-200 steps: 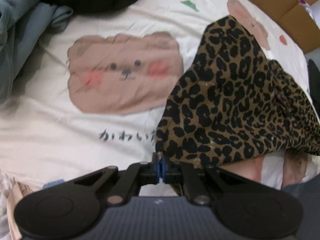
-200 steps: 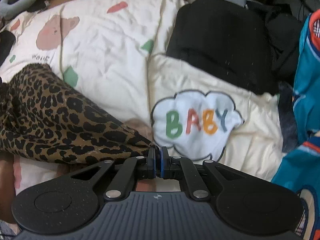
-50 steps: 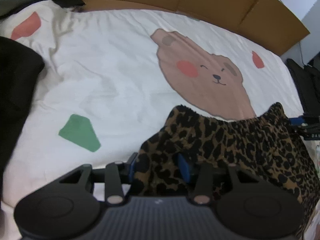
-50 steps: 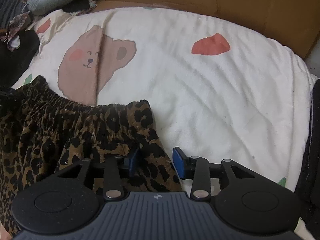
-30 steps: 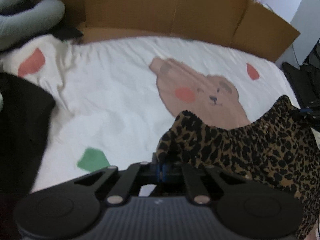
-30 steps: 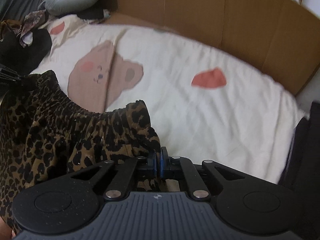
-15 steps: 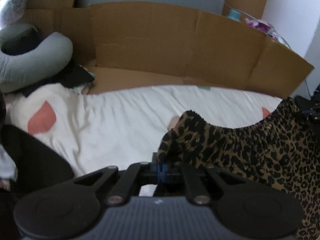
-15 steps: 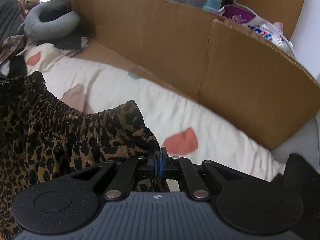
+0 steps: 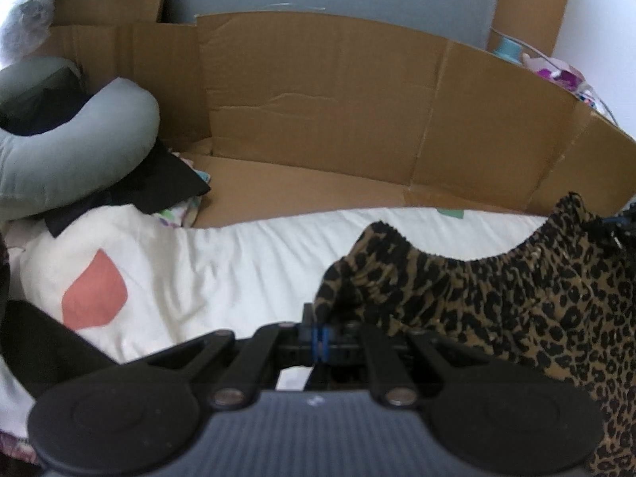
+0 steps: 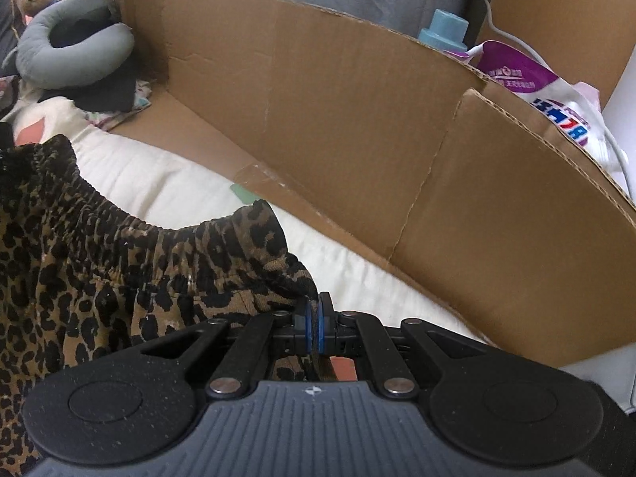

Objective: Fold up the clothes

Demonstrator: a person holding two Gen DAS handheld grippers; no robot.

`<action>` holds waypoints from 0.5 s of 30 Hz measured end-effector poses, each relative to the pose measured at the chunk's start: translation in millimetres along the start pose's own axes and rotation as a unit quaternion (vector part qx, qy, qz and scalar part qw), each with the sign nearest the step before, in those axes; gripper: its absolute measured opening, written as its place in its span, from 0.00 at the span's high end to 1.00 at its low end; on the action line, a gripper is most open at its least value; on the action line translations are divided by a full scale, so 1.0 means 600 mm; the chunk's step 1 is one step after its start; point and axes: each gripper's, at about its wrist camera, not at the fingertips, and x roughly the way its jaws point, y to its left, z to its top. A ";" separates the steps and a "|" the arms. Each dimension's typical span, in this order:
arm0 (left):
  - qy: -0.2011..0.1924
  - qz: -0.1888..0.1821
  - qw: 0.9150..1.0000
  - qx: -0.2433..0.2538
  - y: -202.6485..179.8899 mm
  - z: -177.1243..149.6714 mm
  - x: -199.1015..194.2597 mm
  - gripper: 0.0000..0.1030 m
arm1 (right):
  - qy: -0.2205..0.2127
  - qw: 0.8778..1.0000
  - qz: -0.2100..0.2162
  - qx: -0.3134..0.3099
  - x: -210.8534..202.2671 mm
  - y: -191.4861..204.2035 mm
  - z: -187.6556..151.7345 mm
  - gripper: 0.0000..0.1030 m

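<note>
A leopard-print garment (image 9: pixel 516 302) with a gathered elastic waistband hangs stretched between my two grippers above the white bed sheet (image 9: pixel 222 262). My left gripper (image 9: pixel 320 332) is shut on the waistband's left corner. The far right corner rises to the picture's edge, where the other gripper is only partly seen. In the right wrist view the same garment (image 10: pixel 119 270) spreads to the left, and my right gripper (image 10: pixel 315 328) is shut on its right corner, cloth pinched between the blue pads.
A brown cardboard wall (image 9: pixel 357 111) stands along the back of the bed (image 10: pixel 397 159). A grey neck pillow (image 9: pixel 71 151) and a black cloth (image 9: pixel 167 183) lie at the far left. A blue bottle (image 10: pixel 443 31) and a purple-white bag (image 10: pixel 536 83) sit behind the cardboard.
Both grippers have lifted the garment's waistband and carried it toward the cardboard at the back of the bed. The bear print on the sheet has dropped out of sight. Both stay shut.
</note>
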 end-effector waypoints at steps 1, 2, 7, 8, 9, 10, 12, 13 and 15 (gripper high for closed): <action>-0.001 0.001 1.000 -0.001 0.001 0.004 0.004 0.98 | 0.001 1.000 -0.002 0.000 0.006 -0.001 0.004 1.00; -0.002 0.002 1.000 -0.001 0.001 0.008 0.009 0.98 | 0.001 1.000 -0.005 0.000 0.012 -0.001 0.008 1.00; -0.006 0.006 1.000 -0.005 0.005 0.031 0.031 0.97 | 0.001 1.000 -0.017 0.004 0.036 -0.009 0.032 0.99; 0.003 0.013 1.000 -0.004 0.004 0.033 0.039 0.96 | 0.000 1.000 -0.017 0.006 0.041 -0.011 0.035 0.99; 0.012 0.021 1.000 -0.002 0.004 0.036 0.047 0.88 | 0.004 1.000 -0.016 0.011 0.049 -0.014 0.037 0.97; 0.021 0.028 0.999 -0.001 0.003 0.038 0.055 0.84 | 0.008 1.000 -0.014 0.017 0.056 -0.018 0.039 0.82; 0.027 0.042 0.999 -0.002 0.006 0.039 0.061 0.67 | 0.013 0.999 -0.025 0.021 0.062 -0.023 0.037 0.61; 0.026 0.049 0.998 -0.005 0.009 0.037 0.059 0.65 | 0.009 0.999 -0.027 0.025 0.060 -0.026 0.034 0.60; 0.025 0.042 0.999 -0.020 0.020 0.034 0.049 0.60 | 0.002 0.999 -0.028 0.030 0.053 -0.032 0.030 0.59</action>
